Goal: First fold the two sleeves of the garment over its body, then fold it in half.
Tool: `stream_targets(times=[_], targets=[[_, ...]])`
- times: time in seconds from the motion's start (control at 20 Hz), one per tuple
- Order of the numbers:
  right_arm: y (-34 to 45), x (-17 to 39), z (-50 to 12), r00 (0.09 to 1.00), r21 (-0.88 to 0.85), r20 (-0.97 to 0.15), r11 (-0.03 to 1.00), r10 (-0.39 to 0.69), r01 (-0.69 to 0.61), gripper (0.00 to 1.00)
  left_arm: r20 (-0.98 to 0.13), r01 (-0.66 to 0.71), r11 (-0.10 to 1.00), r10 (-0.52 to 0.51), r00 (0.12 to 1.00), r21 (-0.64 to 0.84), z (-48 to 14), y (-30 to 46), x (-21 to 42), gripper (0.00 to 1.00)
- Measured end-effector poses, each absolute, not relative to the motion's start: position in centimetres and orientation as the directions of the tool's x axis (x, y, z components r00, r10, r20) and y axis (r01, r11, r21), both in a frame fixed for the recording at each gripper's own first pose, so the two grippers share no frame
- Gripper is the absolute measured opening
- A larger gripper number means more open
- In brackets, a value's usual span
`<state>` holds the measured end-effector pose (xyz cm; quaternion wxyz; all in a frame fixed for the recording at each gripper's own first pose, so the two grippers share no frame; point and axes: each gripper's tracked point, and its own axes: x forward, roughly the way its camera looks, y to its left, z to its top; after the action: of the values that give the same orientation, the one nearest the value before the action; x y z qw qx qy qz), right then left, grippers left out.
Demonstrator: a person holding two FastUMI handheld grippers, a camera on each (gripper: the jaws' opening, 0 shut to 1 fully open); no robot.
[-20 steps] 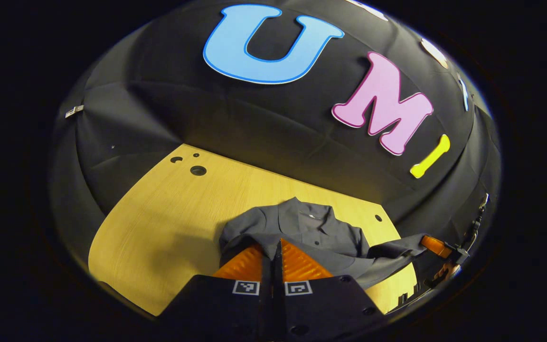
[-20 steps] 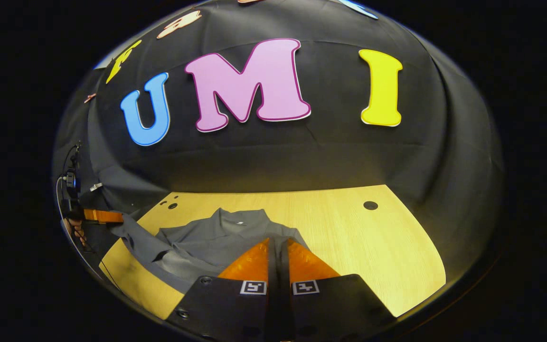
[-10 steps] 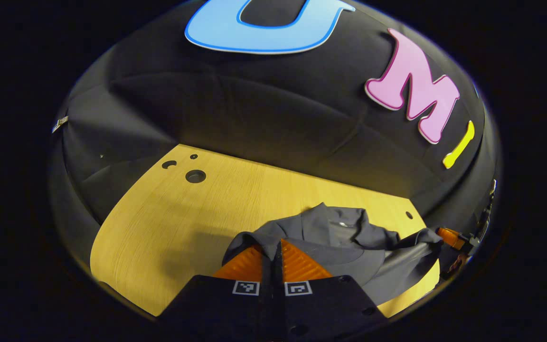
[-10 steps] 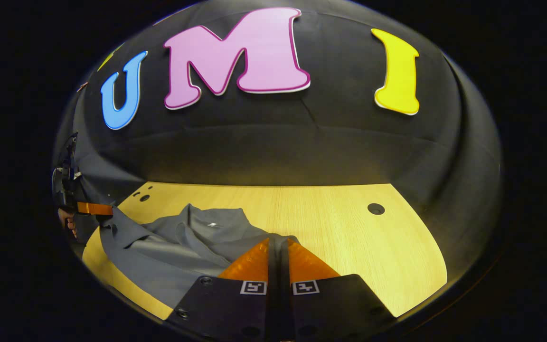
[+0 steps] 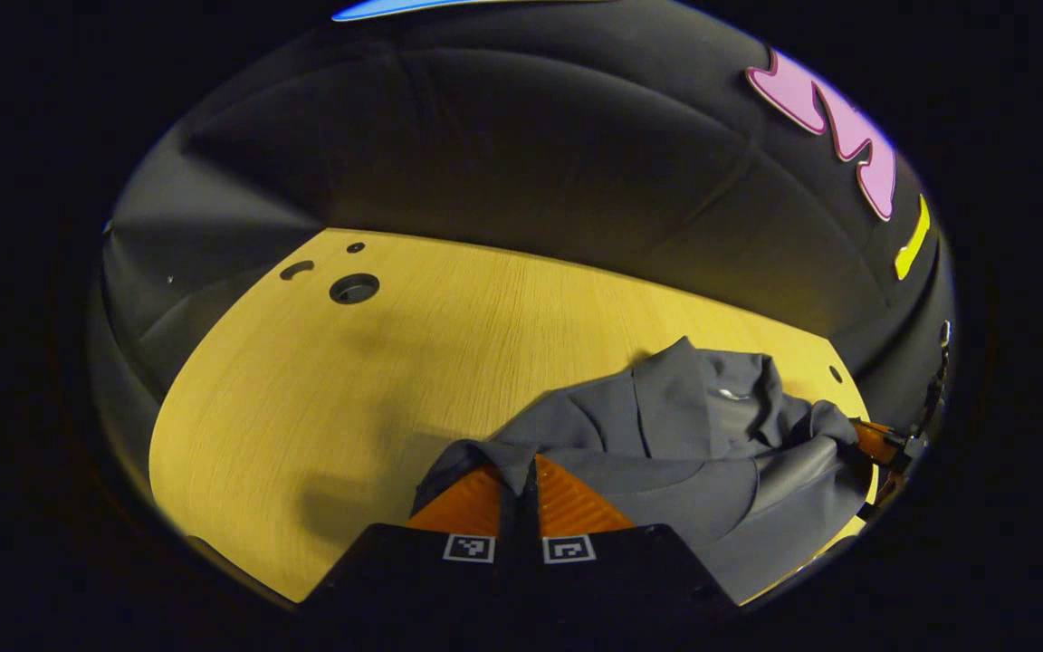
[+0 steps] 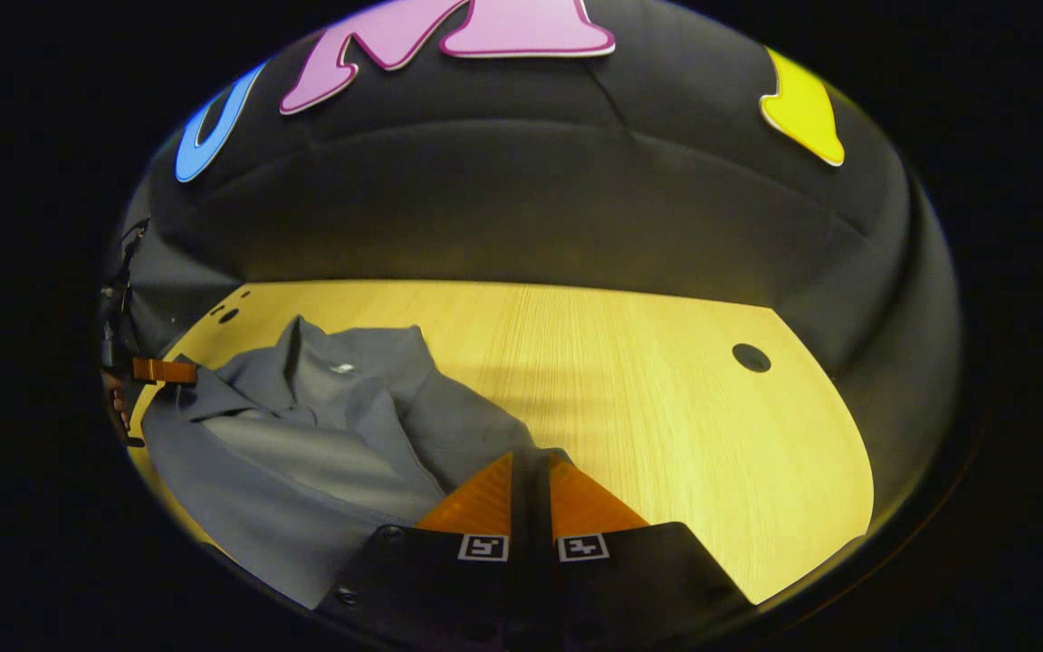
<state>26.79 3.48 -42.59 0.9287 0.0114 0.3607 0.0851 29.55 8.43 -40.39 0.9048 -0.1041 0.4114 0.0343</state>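
A grey collared garment (image 5: 684,435) lies rumpled on the wooden table (image 5: 322,398), its collar toward the back wall. In the left gripper view my left gripper (image 5: 521,464) is shut on a corner of the garment's hem, which drapes over its fingertips. In the right gripper view the garment (image 6: 322,435) spreads to the left, and my right gripper (image 6: 531,457) is shut on the other hem corner. The hem stretches between the two grippers, lifted over the body. Each view also has the other gripper at its far edge, the right gripper (image 5: 875,442) and the left gripper (image 6: 164,369), both pinching grey cloth.
The table has a round hole (image 5: 354,288) with smaller holes beside it at the far left corner, and another hole (image 6: 751,357) at the far right. Bare wood (image 6: 666,417) lies to the right of the garment. Black cloth walls close in the back and sides.
Both grippers have carried the hem forward toward the collar and lower. The garment now looks nearer and larger, and its lower part has come up over the body.
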Motion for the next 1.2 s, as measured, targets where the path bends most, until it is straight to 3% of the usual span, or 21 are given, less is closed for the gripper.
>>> stream_targets(times=[0.45,0.55,0.65,0.85,0.95,1.1,1.2], targets=[[3.4,26.3,-44.8,0.686,0.051,-0.715,0.988,0.136,-0.143,0.11,-0.758,-0.117,0.988,-0.003,0.653,-0.105,-41.8,8.2,29.2,0.09],[2.1,26.3,-44.4,0.690,0.020,-0.718,0.994,0.090,-0.109,0.42,-0.762,-0.122,0.987,-0.001,0.648,-0.105,-41.7,8.1,29.0,0.11],[1.6,26.1,-43.7,0.694,0.024,-0.715,0.996,0.079,-0.089,0.72,-0.763,-0.137,0.986,0.014,0.646,-0.098,-41.4,8.2,28.8,0.21],[1.4,25.9,-41.7,0.729,-0.005,-0.680,0.994,0.076,-0.109,0.77,-0.744,-0.143,0.982,0.005,0.668,-0.121,-40.0,7.3,28.6,0.51],[1.5,25.8,-40.7,0.741,-0.001,-0.666,0.994,0.082,-0.111,0.80,-0.738,-0.133,0.984,0.004,0.674,-0.116,-39.3,7.0,28.5,0.75],[1.2,25.4,-39.2,0.759,0.004,-0.646,0.995,0.081,-0.103,0.85,-0.725,-0.129,0.987,0.018,0.688,-0.098,-38.1,6.9,28.4,0.93],[0.7,25.2,-37.9,0.775,-0.006,-0.628,0.995,0.072,-0.097,0.87,-0.712,-0.126,0.986,0.013,0.702,-0.107,-37.0,6.4,28.2,0.93]])
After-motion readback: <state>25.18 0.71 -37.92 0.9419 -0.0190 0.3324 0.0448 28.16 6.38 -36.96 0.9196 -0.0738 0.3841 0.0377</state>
